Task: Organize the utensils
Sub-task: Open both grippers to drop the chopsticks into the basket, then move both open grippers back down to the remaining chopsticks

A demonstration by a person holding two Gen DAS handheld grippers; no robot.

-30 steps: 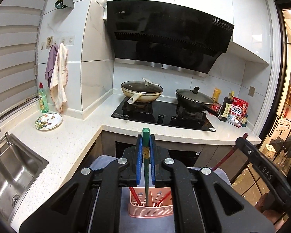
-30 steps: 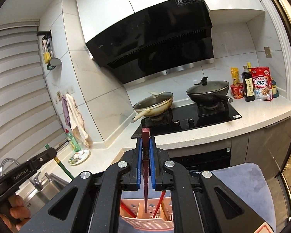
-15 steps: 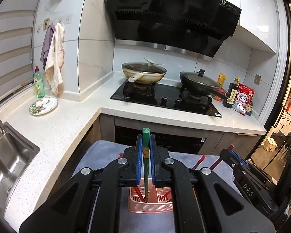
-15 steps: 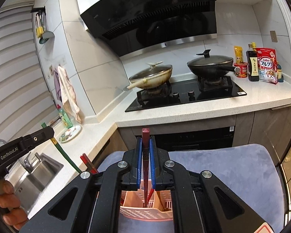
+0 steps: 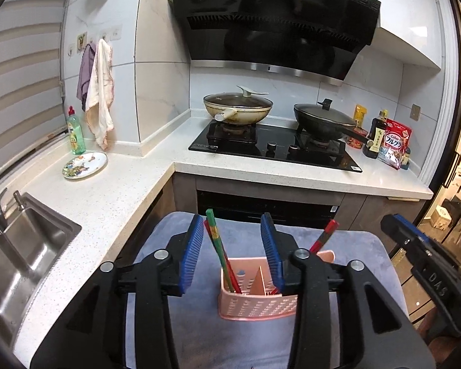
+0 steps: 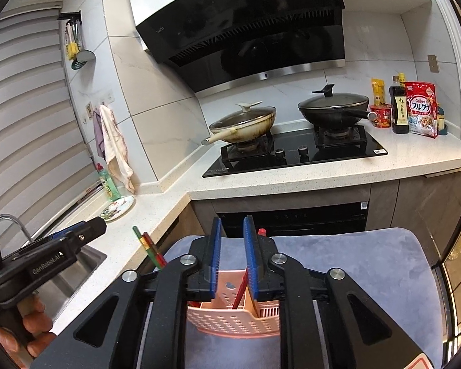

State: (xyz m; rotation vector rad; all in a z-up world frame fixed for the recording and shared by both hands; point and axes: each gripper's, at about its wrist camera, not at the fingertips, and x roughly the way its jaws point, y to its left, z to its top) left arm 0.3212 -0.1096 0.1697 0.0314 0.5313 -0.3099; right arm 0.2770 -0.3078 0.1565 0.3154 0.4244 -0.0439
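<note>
A pink perforated utensil basket (image 5: pixel 258 306) stands on a grey-blue mat (image 5: pixel 156 240); it also shows in the right wrist view (image 6: pixel 230 319). A green chopstick (image 5: pixel 218 246) and red chopsticks (image 5: pixel 322 240) lean in its compartments. My left gripper (image 5: pixel 232 252) is open above the basket, the green chopstick loose between its jaws. My right gripper (image 6: pixel 233 255) is open above the basket, a dark red chopstick (image 6: pixel 241 289) standing free in the basket beside its right pad. The green chopstick (image 6: pixel 144 243) shows at the left in the right wrist view.
A white L-shaped counter (image 5: pixel 113 190) runs behind the mat, with a steel sink (image 5: pixel 24 246) at left, a patterned plate (image 5: pixel 84 164) and a green soap bottle (image 5: pixel 75 132). Two lidded woks (image 5: pixel 238 109) sit on the black hob (image 5: pixel 273 150). Bottles and a cereal bag (image 5: pixel 395 144) stand at right.
Both grippers have opened and let go of their chopsticks, which now stand in the basket. Both have dropped lower, closer to the basket.
</note>
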